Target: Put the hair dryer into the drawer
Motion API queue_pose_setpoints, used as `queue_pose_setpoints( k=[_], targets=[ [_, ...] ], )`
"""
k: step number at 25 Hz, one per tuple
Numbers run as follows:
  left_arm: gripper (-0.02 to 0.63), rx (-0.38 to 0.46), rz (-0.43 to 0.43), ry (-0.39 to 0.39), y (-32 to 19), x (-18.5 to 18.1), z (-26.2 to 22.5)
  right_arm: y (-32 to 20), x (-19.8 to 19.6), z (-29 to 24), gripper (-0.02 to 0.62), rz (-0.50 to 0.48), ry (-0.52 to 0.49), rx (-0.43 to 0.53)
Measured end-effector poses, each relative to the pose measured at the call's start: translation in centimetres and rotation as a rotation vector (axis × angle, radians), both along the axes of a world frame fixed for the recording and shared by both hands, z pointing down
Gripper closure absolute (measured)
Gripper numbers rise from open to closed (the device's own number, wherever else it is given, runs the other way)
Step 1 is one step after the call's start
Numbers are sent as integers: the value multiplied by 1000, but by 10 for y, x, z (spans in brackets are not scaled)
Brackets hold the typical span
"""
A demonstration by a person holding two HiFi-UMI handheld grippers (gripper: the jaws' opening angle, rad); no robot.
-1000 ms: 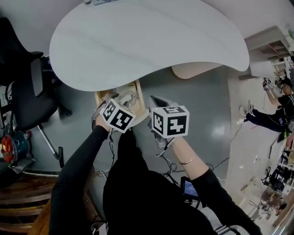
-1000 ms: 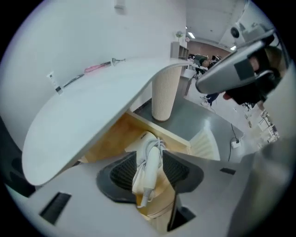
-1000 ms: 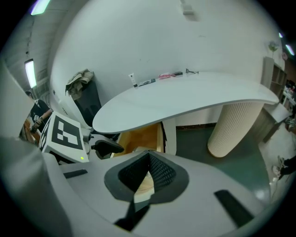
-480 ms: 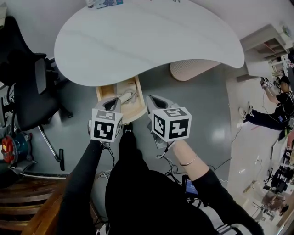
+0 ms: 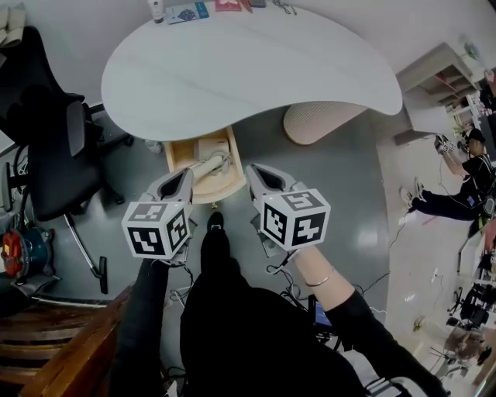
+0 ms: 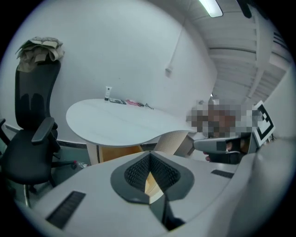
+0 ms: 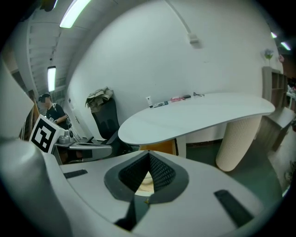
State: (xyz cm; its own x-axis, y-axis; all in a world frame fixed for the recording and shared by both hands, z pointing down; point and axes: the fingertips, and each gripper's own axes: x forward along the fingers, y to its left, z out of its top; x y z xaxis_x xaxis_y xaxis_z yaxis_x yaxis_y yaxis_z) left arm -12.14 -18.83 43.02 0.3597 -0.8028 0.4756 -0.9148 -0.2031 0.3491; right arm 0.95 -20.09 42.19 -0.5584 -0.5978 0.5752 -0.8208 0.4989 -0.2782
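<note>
While both tools hang just short of the open drawer, the left gripper [image 5: 180, 180] has its jaws pressed together, the ribbed pads meeting at their tips with nothing pinched between them. The right gripper [image 5: 257, 174] beside it is the same: pads closed tip to tip, empty. The two point the same way, apart from each other, their marker cubes nearest the person's black sleeves.

Just beyond the tips stands the wooden drawer [image 5: 172, 159], pulled out from under the table. The pale hair dryer [image 5: 208, 164] lies inside it, clear of both grippers; a light loop next to it may be its cord, though it is too small to be sure.

Above the drawer spreads the white curved table [image 5: 248, 70], carried on a ribbed cream pedestal [image 5: 314, 120] to the right. A small tube [image 5: 157, 9] and a few flat items sit along its far edge. A black office chair [image 5: 54, 155] stands on the grey floor to the left, and another person [image 5: 465, 182] is far off at the right
</note>
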Motion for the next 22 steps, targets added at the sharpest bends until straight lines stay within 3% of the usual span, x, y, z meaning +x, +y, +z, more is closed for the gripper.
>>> queue_pose_setpoints(
  k=[5,10,22],
  targets=[
    [597,48,-78,91,17,-15,-23,15,-4,-23,594,-37,0,80],
    [597,104,-100,149,37,-19,-45,32,-6,-37,594,-79,12,147],
    [597,217,-78,174,85,-1,-88,75,11,-70,594,-69,-26,233]
  ],
)
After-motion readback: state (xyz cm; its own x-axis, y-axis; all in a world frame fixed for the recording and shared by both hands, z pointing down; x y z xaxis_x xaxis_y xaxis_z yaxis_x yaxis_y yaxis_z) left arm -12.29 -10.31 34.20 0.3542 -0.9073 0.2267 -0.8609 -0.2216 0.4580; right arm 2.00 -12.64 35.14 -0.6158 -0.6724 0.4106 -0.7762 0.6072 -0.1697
